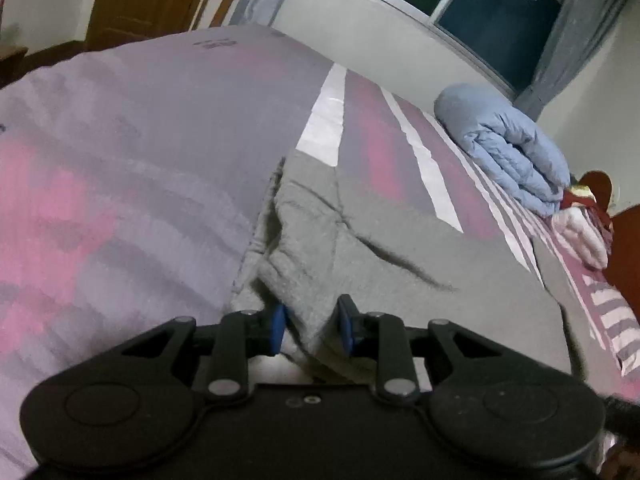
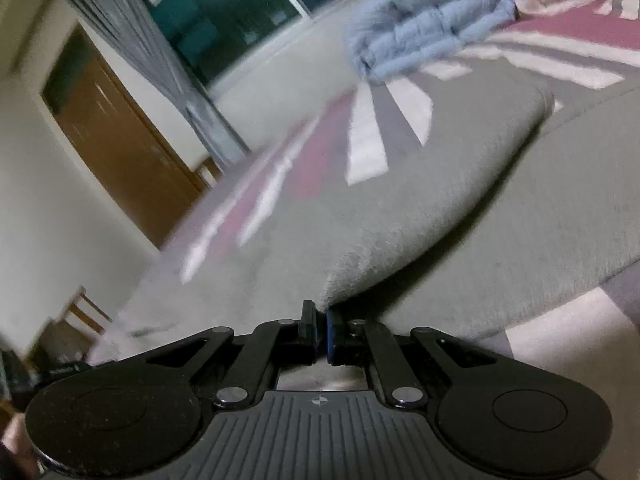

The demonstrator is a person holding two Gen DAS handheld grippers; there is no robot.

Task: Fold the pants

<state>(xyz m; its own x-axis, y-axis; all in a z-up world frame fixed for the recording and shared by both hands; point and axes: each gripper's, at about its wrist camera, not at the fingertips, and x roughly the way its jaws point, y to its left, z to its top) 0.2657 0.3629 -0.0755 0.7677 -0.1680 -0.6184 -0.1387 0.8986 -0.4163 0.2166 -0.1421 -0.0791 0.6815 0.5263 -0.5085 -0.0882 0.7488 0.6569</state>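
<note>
Pants [image 1: 360,248], grey and fleecy, lie spread across the bed cover [image 1: 120,160], this side of the rolled blue quilt [image 1: 508,148] that sits up near the window [image 1: 492,12]. The cover under them is mauve and pink with white stripes, and those stripes run away from the quilt past the far edge of the grey cloth.

Left gripper [image 1: 312,326] is right down on the pants, with a bunched fold of the fabric standing between its blue pads [image 1: 280,328]. The jaws are narrow and the cloth fills the gap, so it looks clamped on that fold. From there a long crease runs slantwise through the cloth toward the quilt side.

Right gripper [image 2: 321,334] has its jaws pressed nearly together, pinching a corner of the pants. That pinched edge lifts clear of the layer underneath: a rounded flap of grey rises from the fingertips and curves off toward the quilt, throwing a dark shadow on the cloth below it.

Beyond the quilt, a pale bundle [image 1: 580,236] with something red rests at the bed's end. Away from the quilt, past the grey curtain [image 2: 160,68], a brown wooden door [image 2: 120,140] stands in the wall.
</note>
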